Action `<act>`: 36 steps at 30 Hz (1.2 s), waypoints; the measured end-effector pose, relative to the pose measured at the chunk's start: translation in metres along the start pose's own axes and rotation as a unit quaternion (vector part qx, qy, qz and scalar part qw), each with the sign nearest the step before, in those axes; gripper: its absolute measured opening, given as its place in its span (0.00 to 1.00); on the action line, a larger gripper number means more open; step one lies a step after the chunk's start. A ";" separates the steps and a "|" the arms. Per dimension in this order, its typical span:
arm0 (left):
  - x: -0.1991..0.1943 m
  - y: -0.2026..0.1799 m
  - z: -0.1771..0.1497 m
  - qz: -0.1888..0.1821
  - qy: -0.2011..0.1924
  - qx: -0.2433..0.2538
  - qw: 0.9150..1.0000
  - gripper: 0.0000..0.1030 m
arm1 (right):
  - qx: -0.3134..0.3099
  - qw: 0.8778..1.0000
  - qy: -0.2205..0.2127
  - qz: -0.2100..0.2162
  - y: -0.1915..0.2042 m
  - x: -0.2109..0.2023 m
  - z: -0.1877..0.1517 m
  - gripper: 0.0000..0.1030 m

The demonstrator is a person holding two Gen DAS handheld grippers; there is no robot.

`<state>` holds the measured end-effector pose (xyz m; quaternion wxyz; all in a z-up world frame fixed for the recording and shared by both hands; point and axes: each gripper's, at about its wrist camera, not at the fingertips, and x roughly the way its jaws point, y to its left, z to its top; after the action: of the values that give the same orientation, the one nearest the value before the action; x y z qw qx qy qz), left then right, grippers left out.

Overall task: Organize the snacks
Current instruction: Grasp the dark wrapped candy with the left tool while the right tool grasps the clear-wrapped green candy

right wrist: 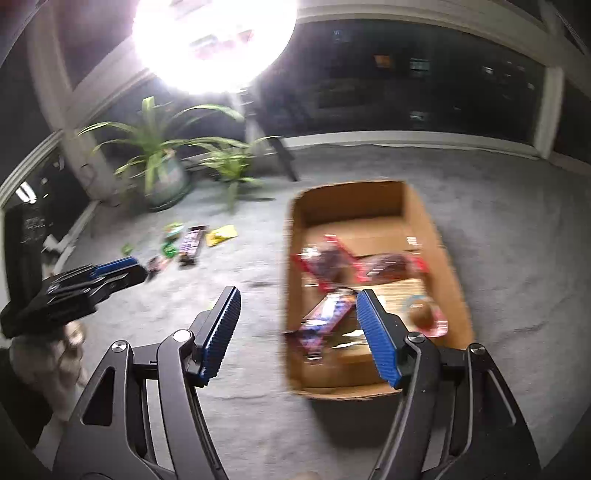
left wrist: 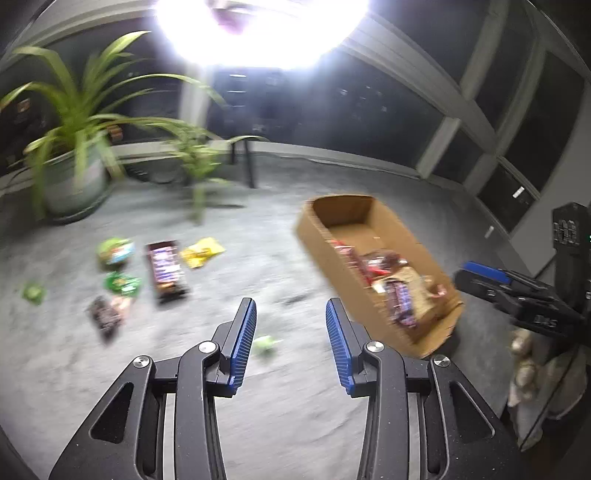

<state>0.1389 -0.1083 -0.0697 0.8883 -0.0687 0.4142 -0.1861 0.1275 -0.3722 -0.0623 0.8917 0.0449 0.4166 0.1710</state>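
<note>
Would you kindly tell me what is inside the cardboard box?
The cardboard box holds red-edged snack packets, a purple wrapped bar and a round snack. Whatever lies beneath them is covered.

- A home-like room, possibly a living room or enclosed balcony, is suggested; which of these cannot be told.
- The floor is covered by grey carpet (left wrist: 258, 229).
- A large potted plant (left wrist: 74, 147) is set beside tall dark windows (right wrist: 406, 85).
- Strong light is cast by a bright lamp (left wrist: 258, 29).
</note>
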 end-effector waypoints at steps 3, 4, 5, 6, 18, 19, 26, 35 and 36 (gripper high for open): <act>-0.013 0.034 -0.006 0.021 0.001 -0.015 1.000 0.37 | -0.009 1.000 0.011 0.025 0.028 0.007 -0.001 0.66; -0.016 0.044 -0.008 0.026 0.002 -0.021 0.999 0.37 | -0.009 0.999 0.018 0.036 0.039 0.013 -0.002 0.66; -0.020 0.055 -0.009 0.032 0.002 -0.030 0.999 0.37 | -0.009 0.999 0.022 0.043 0.046 0.018 -0.003 0.66; -0.024 0.068 -0.011 0.038 0.002 -0.039 0.999 0.37 | -0.011 0.998 0.027 0.049 0.055 0.023 -0.005 0.66; -0.013 0.148 -0.021 0.057 0.029 -0.088 0.994 0.37 | -0.034 0.993 0.106 0.026 0.105 0.127 -0.019 0.49; -0.009 0.151 -0.021 0.056 0.033 -0.091 0.994 0.37 | -0.034 0.993 0.110 0.022 0.105 0.130 -0.021 0.49; 0.027 0.164 -0.022 0.035 0.069 -0.108 0.991 0.37 | -0.019 0.990 0.138 0.007 0.097 0.153 -0.029 0.49; 0.059 0.169 -0.013 0.050 0.084 -0.116 0.988 0.37 | -0.012 0.989 0.149 0.009 0.090 0.164 -0.028 0.49; 0.062 0.167 -0.012 0.061 0.084 -0.111 0.988 0.37 | -0.012 0.989 0.150 0.010 0.090 0.164 -0.028 0.49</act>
<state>0.2117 0.0216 -0.1675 0.8469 -0.1250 0.5091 -0.0894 0.1798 -0.2339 -0.1798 0.8177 0.0118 0.5434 0.1894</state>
